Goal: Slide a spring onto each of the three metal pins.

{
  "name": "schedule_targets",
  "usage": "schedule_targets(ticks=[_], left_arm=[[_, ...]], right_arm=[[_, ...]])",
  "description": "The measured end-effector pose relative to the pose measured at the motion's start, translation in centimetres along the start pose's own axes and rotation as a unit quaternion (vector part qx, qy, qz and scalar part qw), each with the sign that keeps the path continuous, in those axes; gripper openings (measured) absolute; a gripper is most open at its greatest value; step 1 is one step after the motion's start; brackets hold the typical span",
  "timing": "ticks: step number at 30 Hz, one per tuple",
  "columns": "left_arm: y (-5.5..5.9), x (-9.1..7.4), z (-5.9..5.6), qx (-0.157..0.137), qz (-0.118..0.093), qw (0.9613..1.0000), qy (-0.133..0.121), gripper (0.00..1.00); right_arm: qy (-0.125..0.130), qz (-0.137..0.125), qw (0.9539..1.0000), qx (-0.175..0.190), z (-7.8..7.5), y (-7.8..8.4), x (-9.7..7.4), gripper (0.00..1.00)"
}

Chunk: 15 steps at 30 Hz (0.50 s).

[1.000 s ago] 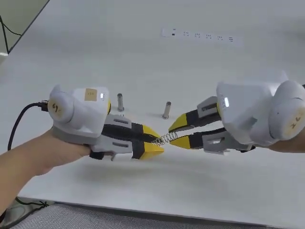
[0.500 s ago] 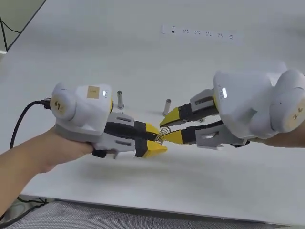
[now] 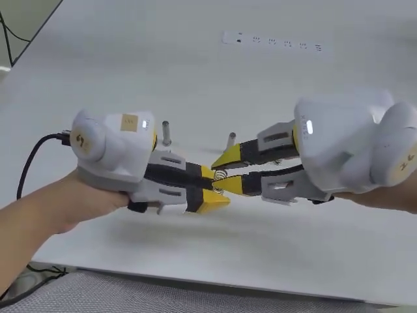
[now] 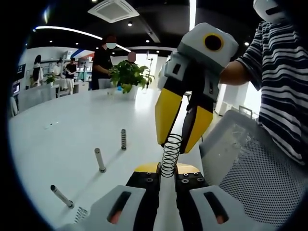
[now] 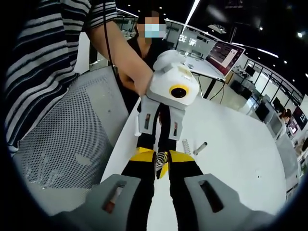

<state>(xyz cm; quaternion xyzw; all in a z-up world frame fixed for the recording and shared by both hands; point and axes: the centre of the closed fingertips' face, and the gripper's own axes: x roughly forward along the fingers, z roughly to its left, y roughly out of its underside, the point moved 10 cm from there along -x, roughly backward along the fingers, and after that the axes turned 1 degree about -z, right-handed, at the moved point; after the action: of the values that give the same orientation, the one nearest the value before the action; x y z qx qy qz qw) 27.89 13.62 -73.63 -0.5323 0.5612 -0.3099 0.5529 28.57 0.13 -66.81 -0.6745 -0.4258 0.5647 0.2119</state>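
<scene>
My left gripper (image 3: 212, 189) is shut on one end of a small steel spring (image 3: 219, 175), held above the white table (image 3: 195, 78). In the left gripper view the spring (image 4: 169, 156) rises from my left gripper (image 4: 166, 168), and the right gripper (image 4: 180, 144) comes down over its free end. My right gripper (image 3: 221, 173) is open, its yellow jaws on either side of the spring (image 5: 160, 159). Two bare pins (image 4: 99, 160) (image 4: 61, 196) stand on the table. A third pin (image 4: 123, 139) carries a spring.
A loose spring (image 4: 80, 214) lies near the closest pin. A white power strip (image 3: 270, 43) lies at the far side of the table. A mesh chair back (image 5: 72, 144) stands at the table's near edge. People and a potted plant (image 4: 127, 74) are far behind.
My right gripper has moved left to meet the left one, so its open jaws now straddle the spring's free end. The left gripper keeps its hold and has barely moved.
</scene>
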Motion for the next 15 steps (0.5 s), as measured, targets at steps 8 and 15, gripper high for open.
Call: schedule_targets(ticks=[8,15], left_arm=[[0.19,-0.03,-0.21,0.002,0.006,1.0,-0.001,0.08],[-0.08,0.01,-0.16,0.0,0.004,1.0,-0.004,0.08]], right_arm=[[0.0,-0.001,1.0,-0.005,0.3,0.06,0.07,0.11],[0.001,0.006,0.9998,-0.017,0.09,-0.27,-0.03,0.11]])
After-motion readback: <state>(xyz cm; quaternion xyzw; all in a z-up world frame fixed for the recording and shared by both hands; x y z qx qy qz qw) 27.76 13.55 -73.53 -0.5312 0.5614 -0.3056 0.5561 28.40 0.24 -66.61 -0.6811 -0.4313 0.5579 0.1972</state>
